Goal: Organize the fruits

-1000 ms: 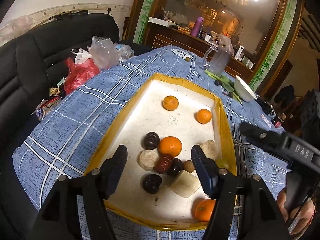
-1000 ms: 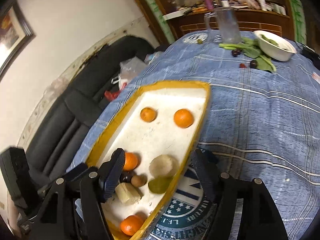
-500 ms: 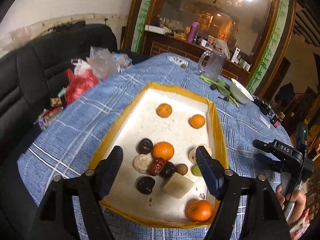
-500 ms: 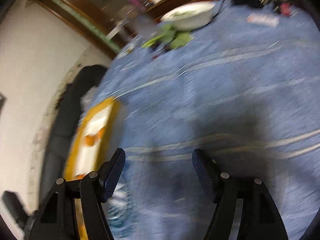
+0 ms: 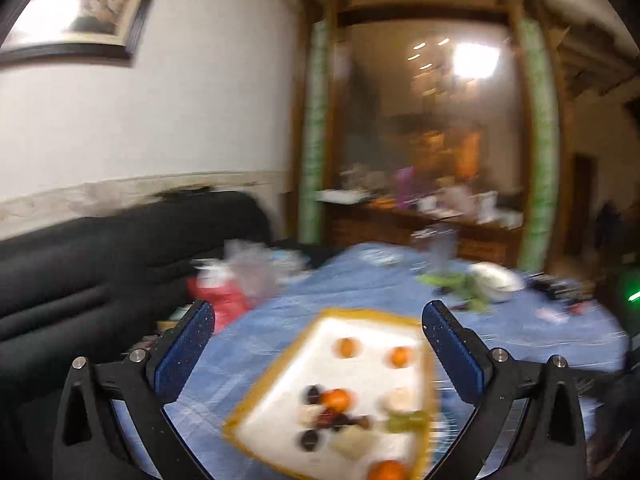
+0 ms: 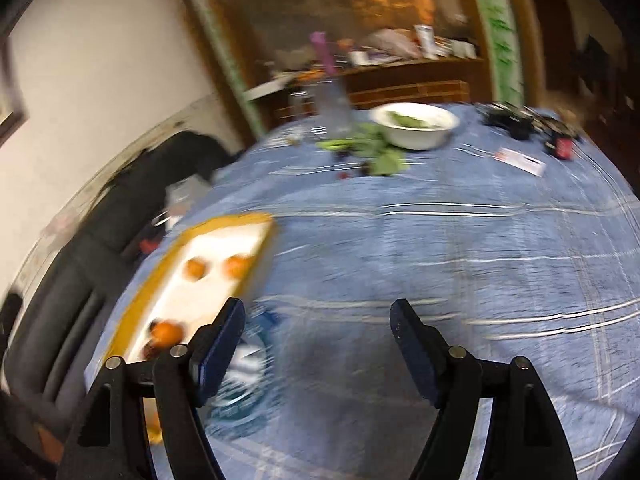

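The left gripper [image 5: 318,340] is standing fully spread, its jaws having just been opening wider with nothing between them. The tray [image 5: 280,364] of fruits is lying below and just ahead of it, long axis running away along the gripper's pointing line. A cluster of dark fruits [image 5: 310,394], an orange [image 5: 337,399] and pale pieces is sitting at the tray's near end, almost centred between the fingers; two more oranges are lying farther ahead.

The right gripper [image 6: 318,322] is also standing spread and empty, its jaws having just been opening a little. It is pointing at bare blue tablecloth [image 6: 460,240], with the tray well off to its left, beyond its left finger [image 6: 218,350].

Judged from this layout, the left gripper is the nearer one; a forward-and-down reach would be meeting the cluster. Motion blur is obscuring finer detail.
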